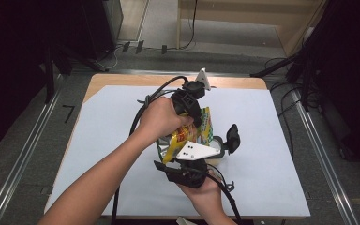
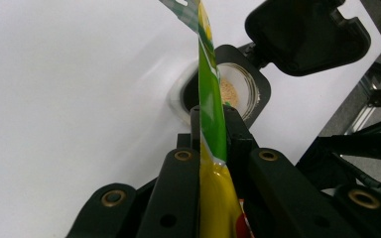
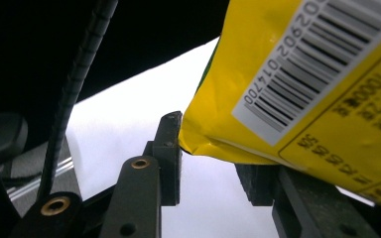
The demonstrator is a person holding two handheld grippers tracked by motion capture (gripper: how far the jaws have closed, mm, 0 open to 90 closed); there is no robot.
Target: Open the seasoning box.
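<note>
A yellow and green snack bag [image 1: 205, 126] hangs over the middle of the white-covered table [image 1: 267, 154]. My left gripper [image 1: 193, 117] comes down from above and is shut on the bag's flat green edge [image 2: 211, 89], seen edge-on between the left gripper [image 2: 213, 116] pads. My right gripper [image 1: 180, 159] reaches up from below. In the right gripper view the bag's yellow barcode end [image 3: 297, 89] sits between the right gripper [image 3: 211, 158] tips, touching the left finger [image 3: 171, 144] and covering the other. Below the bag stands a small open container [image 2: 258, 84] of tan granules.
The container's black lid [image 1: 233, 137] is flipped open to the right [image 2: 307, 34]. Black cables trail from both grippers across the sheet. The wooden table edge [image 1: 122, 79] shows at the back, with dark stands and floor rails around the table.
</note>
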